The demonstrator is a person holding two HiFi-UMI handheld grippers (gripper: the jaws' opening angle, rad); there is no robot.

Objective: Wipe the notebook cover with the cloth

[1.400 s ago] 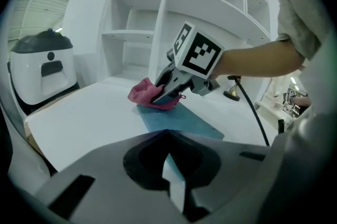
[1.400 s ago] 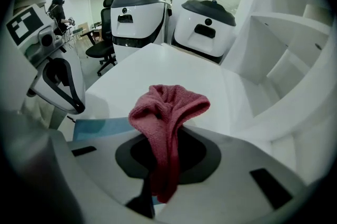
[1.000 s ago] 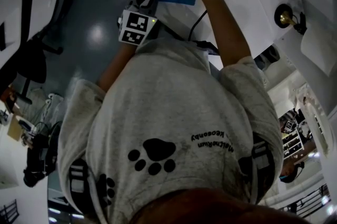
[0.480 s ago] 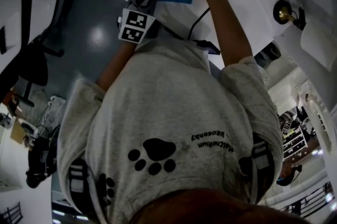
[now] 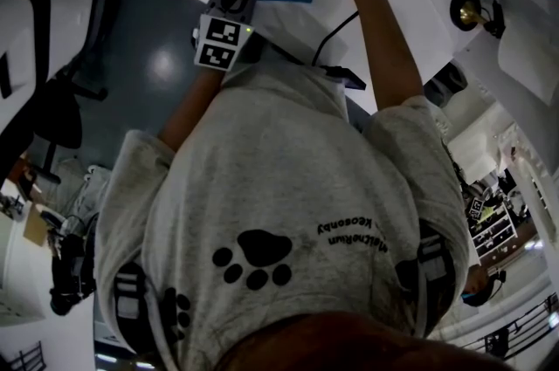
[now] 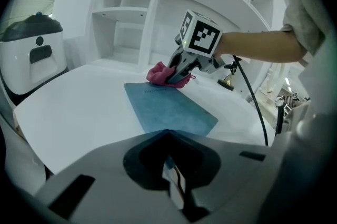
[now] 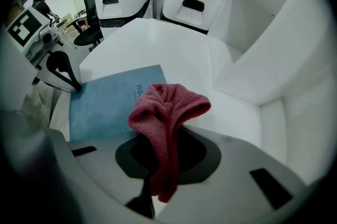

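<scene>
1. A thin blue notebook lies flat and closed on a white table, one short end toward the person and the other toward a wall of empty shelves.
2. The right gripper works at the far end of the cover. Its jaws are clamped on a pink cloth, which bunches out ahead of them and touches the blue surface.
3. The left gripper sits at the near corner of the notebook. Its jaws are drawn together and appear to pinch that corner, steadying the book.
4. The cloth looks soft, light and limp. It is best held by a gathered fold, as here, with enough of it left free to press flat against the cover.
5. The notebook looks light, with a smooth cover, and is likely to skate on the slick table under a wiping stroke. An edge or corner clear of the cloth's path is the sensible place to hold it.
6. The cover may flex or lift if it is dragged hard.
</scene>
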